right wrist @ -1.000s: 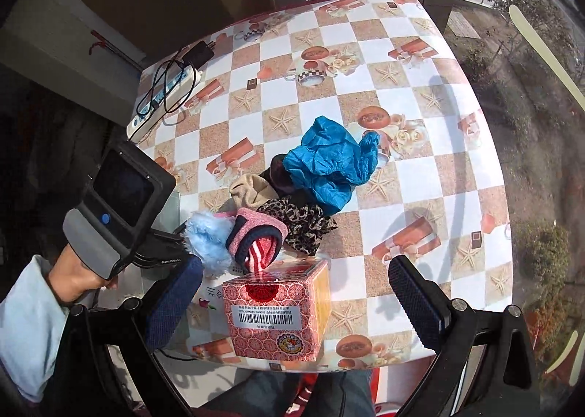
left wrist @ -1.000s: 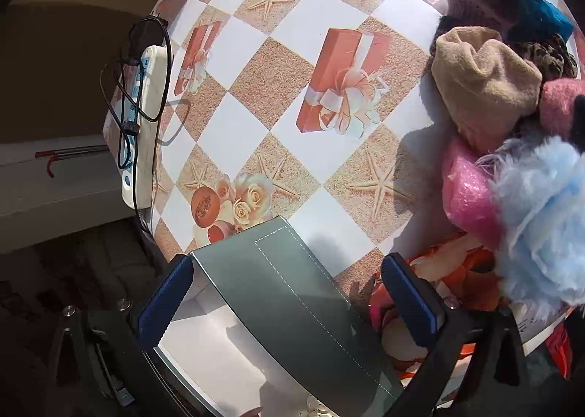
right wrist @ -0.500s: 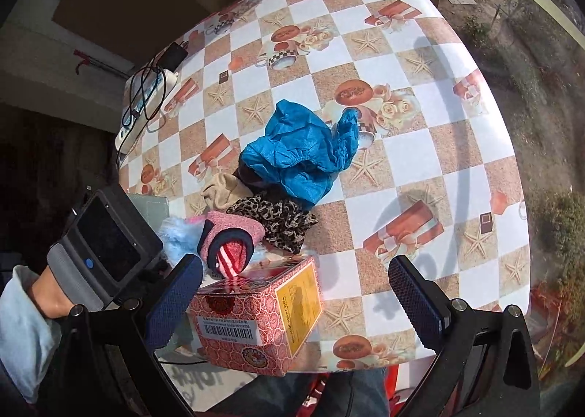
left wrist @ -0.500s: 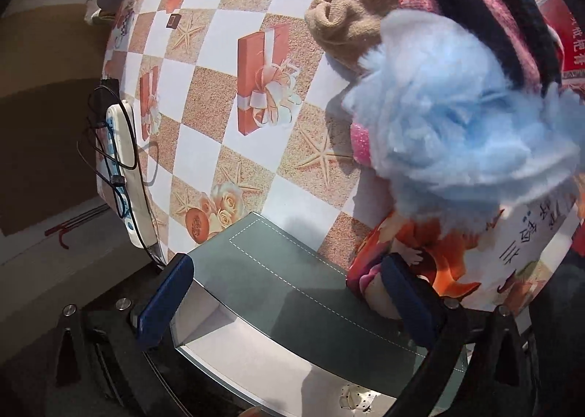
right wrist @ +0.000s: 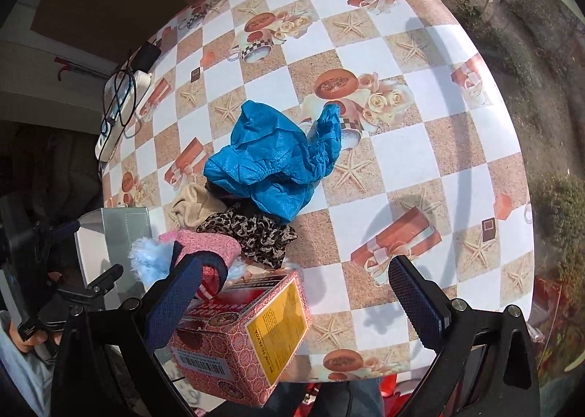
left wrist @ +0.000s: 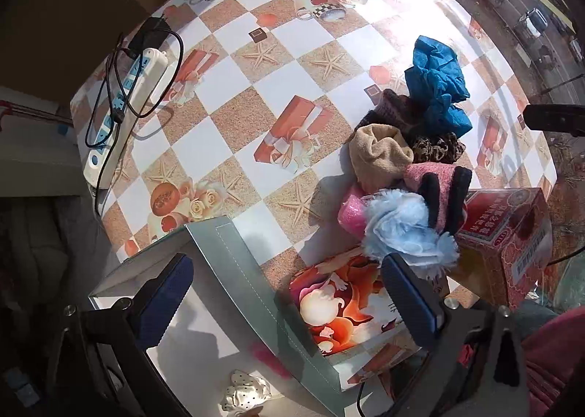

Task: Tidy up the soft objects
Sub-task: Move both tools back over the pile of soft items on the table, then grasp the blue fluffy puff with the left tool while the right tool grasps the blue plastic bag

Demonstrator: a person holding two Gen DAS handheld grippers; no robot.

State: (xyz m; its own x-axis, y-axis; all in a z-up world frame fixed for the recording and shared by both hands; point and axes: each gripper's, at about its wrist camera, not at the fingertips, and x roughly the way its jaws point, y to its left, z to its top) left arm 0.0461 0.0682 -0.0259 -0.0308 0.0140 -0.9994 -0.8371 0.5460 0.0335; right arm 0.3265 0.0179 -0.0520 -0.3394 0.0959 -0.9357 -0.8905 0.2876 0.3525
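Observation:
A heap of soft things lies on the patterned table (left wrist: 226,87): a blue crinkled cloth (left wrist: 438,87) (right wrist: 274,164), a beige sock (left wrist: 378,155) (right wrist: 193,205), a leopard-print piece (right wrist: 252,234), a pink knit piece (left wrist: 427,177) (right wrist: 212,252), a pale blue fluffy puff (left wrist: 406,232) (right wrist: 150,259) and a small pink mesh ball (left wrist: 349,212). My left gripper (left wrist: 289,292) is open over a grey box (left wrist: 234,270) holding a white dotted scrunchie (left wrist: 243,393). My right gripper (right wrist: 296,303) hangs open above a red carton (right wrist: 241,336) (left wrist: 512,234).
A white power strip (left wrist: 120,113) (right wrist: 120,113) with a black cable lies at the table's left edge. An orange-printed box (left wrist: 340,307) sits beside the grey box. A hand (right wrist: 25,336) holds the left gripper's handle. Bare tablecloth stretches far and right.
The left gripper has pulled back and up from the fluffy puff, so the whole heap shows. The right gripper has moved forward and lower over the red carton.

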